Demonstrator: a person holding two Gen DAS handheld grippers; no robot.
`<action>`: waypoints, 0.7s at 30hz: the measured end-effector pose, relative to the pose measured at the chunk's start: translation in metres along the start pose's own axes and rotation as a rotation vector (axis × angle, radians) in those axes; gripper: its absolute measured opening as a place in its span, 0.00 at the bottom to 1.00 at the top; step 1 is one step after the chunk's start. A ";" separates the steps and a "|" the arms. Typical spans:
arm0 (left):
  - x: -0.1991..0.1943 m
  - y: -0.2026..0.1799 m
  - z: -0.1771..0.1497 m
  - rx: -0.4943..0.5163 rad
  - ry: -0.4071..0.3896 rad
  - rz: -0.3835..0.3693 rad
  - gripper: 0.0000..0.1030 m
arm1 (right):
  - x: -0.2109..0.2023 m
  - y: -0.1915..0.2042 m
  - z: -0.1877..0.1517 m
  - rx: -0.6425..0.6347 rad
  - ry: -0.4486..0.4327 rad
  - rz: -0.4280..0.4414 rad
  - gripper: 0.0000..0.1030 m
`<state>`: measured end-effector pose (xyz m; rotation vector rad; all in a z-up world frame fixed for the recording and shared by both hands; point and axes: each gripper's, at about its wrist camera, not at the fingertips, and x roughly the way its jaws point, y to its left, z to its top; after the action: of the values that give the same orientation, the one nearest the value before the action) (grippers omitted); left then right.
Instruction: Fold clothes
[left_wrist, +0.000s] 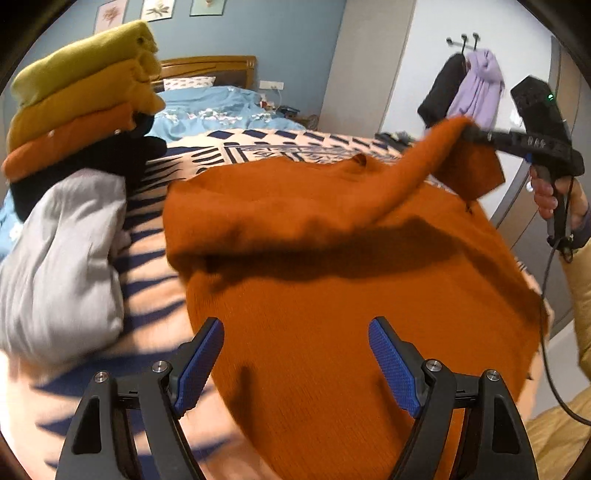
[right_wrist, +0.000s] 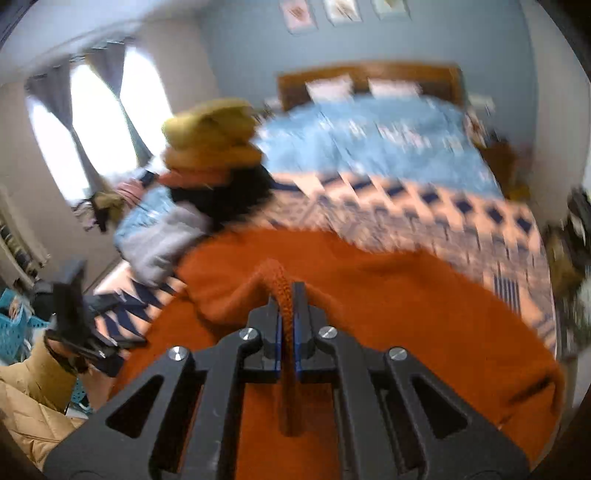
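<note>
Two grippers are at work over one rust-orange sweater (left_wrist: 314, 295) spread flat on the patterned blanket (left_wrist: 147, 258) at the foot of the bed. Right gripper (right_wrist: 289, 314) has its jaws pinched tight on the ribbed cuff of the sweater's sleeve (left_wrist: 406, 173), which rises clear of the body of the garment and stretches toward the neckline. Left gripper (left_wrist: 295, 365) hangs above the sweater's lower part with its blue pads (left_wrist: 199, 365) spread wide and nothing between them.

A hand (left_wrist: 546, 192) in a tan padded sleeve grips the right tool's handle at the bed's right edge, angled downward.

One stack of folded clothes (left_wrist: 81, 107) stands left of the sweater: yellow-green, mustard and orange pieces over something black, four layers as far as can be told. One grey garment (left_wrist: 62, 266) lies bunched just beside the stack, near the sweater's left shoulder. A blue duvet (left_wrist: 221, 107) covers the bed's far half, two pillows (right_wrist: 328, 88) lean at the wooden headboard, and three pictures (left_wrist: 159, 9) hang above it.
</note>
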<state>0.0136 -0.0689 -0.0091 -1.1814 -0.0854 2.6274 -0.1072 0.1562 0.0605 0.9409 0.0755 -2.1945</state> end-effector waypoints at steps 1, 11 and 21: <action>0.005 0.005 0.001 0.002 0.006 0.020 0.80 | 0.009 -0.008 -0.004 0.007 0.033 -0.042 0.05; 0.046 0.043 0.014 -0.054 0.071 0.212 0.80 | 0.054 -0.018 -0.010 -0.117 0.159 -0.233 0.38; 0.055 0.057 0.024 -0.101 0.008 0.270 0.80 | 0.116 0.080 0.023 -0.391 0.165 0.002 0.44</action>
<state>-0.0509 -0.1082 -0.0417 -1.3200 -0.0618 2.8804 -0.1227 0.0196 0.0198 0.8906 0.5596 -1.9953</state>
